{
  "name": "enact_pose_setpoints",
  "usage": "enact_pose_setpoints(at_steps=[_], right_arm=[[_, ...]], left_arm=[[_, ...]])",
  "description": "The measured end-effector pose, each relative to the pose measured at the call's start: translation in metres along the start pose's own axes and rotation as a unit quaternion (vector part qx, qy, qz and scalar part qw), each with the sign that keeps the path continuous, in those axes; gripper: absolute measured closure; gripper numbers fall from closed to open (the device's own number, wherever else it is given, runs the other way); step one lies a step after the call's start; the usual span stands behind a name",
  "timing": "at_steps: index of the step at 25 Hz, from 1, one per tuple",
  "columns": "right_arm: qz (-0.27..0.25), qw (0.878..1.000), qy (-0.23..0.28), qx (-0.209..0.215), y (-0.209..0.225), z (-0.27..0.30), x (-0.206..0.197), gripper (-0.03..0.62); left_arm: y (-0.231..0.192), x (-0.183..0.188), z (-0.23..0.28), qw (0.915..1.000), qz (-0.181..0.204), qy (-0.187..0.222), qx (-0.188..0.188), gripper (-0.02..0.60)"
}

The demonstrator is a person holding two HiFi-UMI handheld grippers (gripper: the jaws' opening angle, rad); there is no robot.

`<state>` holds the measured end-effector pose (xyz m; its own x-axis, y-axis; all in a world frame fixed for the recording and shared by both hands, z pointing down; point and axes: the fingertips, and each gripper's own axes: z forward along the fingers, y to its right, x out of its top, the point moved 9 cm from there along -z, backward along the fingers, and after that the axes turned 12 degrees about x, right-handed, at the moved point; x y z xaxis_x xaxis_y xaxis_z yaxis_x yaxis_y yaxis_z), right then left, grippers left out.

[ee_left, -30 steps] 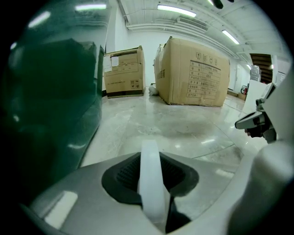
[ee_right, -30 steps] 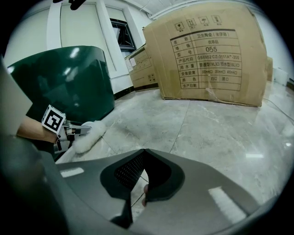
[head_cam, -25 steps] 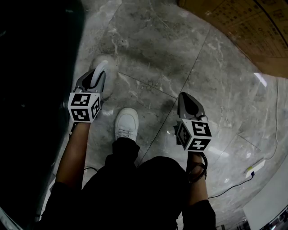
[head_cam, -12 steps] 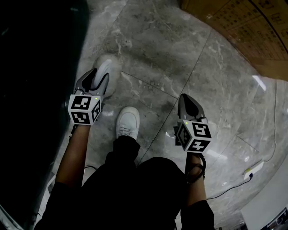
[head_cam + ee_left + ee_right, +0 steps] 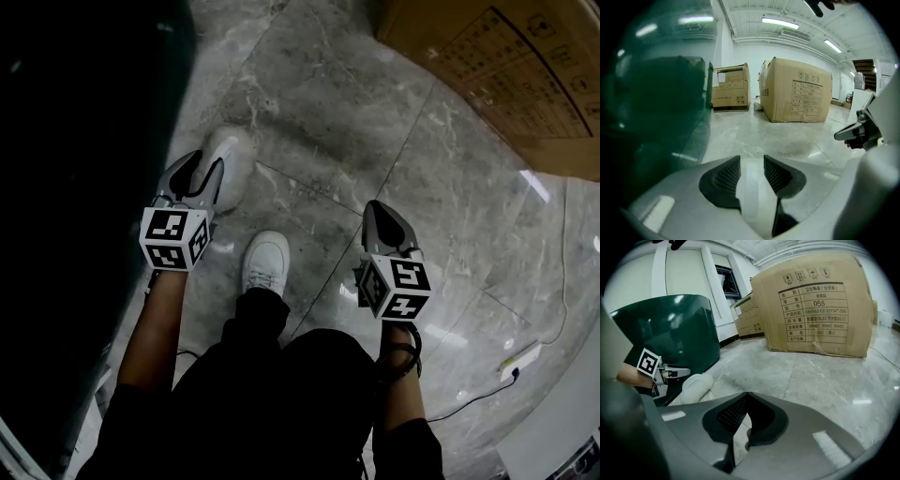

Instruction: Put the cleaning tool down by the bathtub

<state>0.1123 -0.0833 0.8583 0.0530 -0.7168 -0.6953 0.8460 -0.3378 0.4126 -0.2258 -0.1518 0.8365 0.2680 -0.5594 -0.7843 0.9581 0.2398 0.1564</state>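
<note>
Clamping the cleaning tool (image 5: pixel 230 155) by its stiff, likely slick handle in the closed left fingers (image 5: pixel 722 180), with its soft, light-looking head low at the floor (image 5: pixel 328 112) just beside the bathtub (image 5: pixel 84 141), and holding nothing in the pressed-together right fingers (image 5: pixel 731 416).

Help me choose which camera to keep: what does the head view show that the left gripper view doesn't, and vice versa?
Only the head view: the person's white shoe and a power strip. Only the left gripper view: ceiling lights and a smaller cardboard box. Both: the left gripper, its tongs shut on the white cleaning tool, the dark green bathtub and the large cardboard box.
</note>
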Motion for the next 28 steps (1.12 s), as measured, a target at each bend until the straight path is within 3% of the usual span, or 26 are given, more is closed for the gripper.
enact_pose_setpoints(at_steps=[4,8,18,28], right_arm=[[-0.003,1.0,0.003,-0.001,-0.001,-0.008,0.008,0.571],[-0.008,1.0,0.003,-0.002,-0.004,-0.015,0.017,0.571],[-0.013,1.0,0.0,-0.003,-0.021,-0.028,0.039,0.571],[-0.01,1.0,-0.013,-0.006,-0.051,-0.059,0.084,0.571]], left_arm=[[0.003,0.002,-0.004,1.0,0.002,-0.008,0.001,0.437],[0.006,0.003,-0.008,0.9999,0.002,-0.015,0.002,0.508],[0.007,0.014,-0.016,0.9995,-0.005,-0.031,0.0,0.568],[0.006,0.056,-0.046,0.9984,-0.025,-0.046,-0.024,0.58]])
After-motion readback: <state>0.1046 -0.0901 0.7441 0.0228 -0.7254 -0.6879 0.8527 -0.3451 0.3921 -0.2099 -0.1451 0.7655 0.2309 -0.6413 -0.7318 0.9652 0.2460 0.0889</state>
